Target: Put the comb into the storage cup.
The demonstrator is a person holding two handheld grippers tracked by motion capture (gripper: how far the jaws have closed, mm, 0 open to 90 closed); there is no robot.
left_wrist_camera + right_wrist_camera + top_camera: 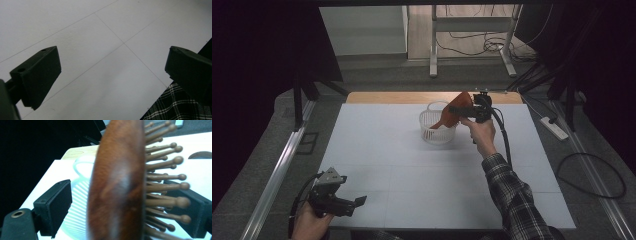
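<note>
High view: a person sits at a white desk (377, 150) with a hand-held gripper in each hand. The right hand-held gripper (460, 111) is at the far side of the desk, over a white slatted basket (430, 131). A reddish-brown wooden hairbrush (453, 114) stands tilted between its jaws, its lower end down inside the basket. In the right gripper view, the hairbrush (117, 185) rises between the two black jaws, its smooth back facing the left jaw and its ball-tipped bristles reaching to the right jaw. The jaws stand apart, with a visible gap on the left side, so the brush is not clamped. The left hand-held gripper (354, 202) is at the near left corner of the desk, well apart from the basket. In the left gripper view, its jaws are spread wide over bare desk, with nothing between them.
</note>
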